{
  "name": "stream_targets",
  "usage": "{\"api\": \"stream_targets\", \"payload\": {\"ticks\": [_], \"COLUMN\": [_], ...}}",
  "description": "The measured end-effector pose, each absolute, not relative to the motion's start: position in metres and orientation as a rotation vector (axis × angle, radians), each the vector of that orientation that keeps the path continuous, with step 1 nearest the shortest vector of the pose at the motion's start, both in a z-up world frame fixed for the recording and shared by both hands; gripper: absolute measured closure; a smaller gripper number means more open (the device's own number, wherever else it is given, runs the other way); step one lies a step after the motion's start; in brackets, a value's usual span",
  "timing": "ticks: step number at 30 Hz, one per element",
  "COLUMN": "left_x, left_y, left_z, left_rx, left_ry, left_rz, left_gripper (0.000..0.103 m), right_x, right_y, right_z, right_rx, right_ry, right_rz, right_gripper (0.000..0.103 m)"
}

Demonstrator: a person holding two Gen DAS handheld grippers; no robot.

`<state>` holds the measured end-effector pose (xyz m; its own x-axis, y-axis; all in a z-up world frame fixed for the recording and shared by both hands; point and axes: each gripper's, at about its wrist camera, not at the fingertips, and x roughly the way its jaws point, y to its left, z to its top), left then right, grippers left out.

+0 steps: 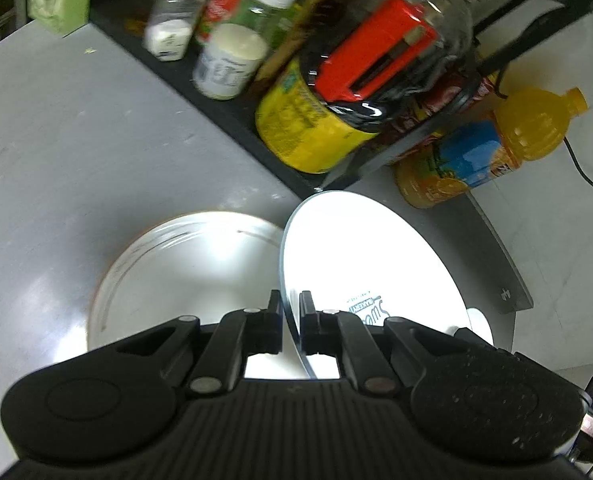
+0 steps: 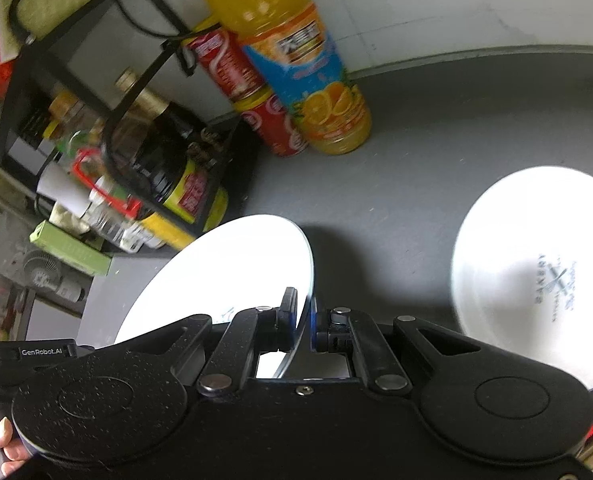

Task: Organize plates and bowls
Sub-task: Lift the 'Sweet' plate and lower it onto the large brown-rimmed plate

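My left gripper (image 1: 290,304) is shut on the rim of a white plate (image 1: 368,264) that stands tilted on edge and carries dark print near the fingers. Left of it, a white orange-rimmed plate (image 1: 184,276) lies flat on the grey table (image 1: 56,140). In the right wrist view, my right gripper (image 2: 304,308) is shut on the rim of a tilted white plate (image 2: 224,276) that extends to the left. Whether both grippers hold the same plate, I cannot tell. A white plate printed "BAKERY" (image 2: 536,272) lies flat on the dark mat (image 2: 416,184) at the right.
A black rack (image 1: 232,116) crowded with jars and bottles stands close behind the plates. An orange juice bottle (image 2: 312,64) and stacked red cans (image 2: 256,96) stand at the wall. The mat's edge (image 1: 500,256) runs along the right. A person's fingers (image 2: 0,440) show at lower left.
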<state>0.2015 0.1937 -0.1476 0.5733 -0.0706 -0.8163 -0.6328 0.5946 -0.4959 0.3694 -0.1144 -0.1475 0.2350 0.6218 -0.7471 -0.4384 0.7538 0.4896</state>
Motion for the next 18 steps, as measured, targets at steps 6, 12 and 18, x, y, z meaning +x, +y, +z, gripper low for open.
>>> {"api": "stream_targets", "payload": {"ticks": [6,12,18], "left_x": [0.174,0.156,0.142], "left_y": [0.201,0.207,0.211], "left_z": [-0.152,-0.152,-0.158], "left_rx": [-0.922,-0.949,-0.962], "left_ry": [0.904,0.888,0.89], "left_rz": [0.427,0.467,0.505], "left_gripper": [0.098,0.098,0.098], "right_x": [0.36,0.348,0.339], "right_y": [-0.103,-0.091,-0.079], "right_z": [-0.149,-0.145,-0.145], "right_rx": [0.158,0.133,0.092], "right_ry": [1.13,1.142,1.152], "right_rz": [0.776,0.809,0.837], "right_gripper": [0.097,0.096,0.096]}}
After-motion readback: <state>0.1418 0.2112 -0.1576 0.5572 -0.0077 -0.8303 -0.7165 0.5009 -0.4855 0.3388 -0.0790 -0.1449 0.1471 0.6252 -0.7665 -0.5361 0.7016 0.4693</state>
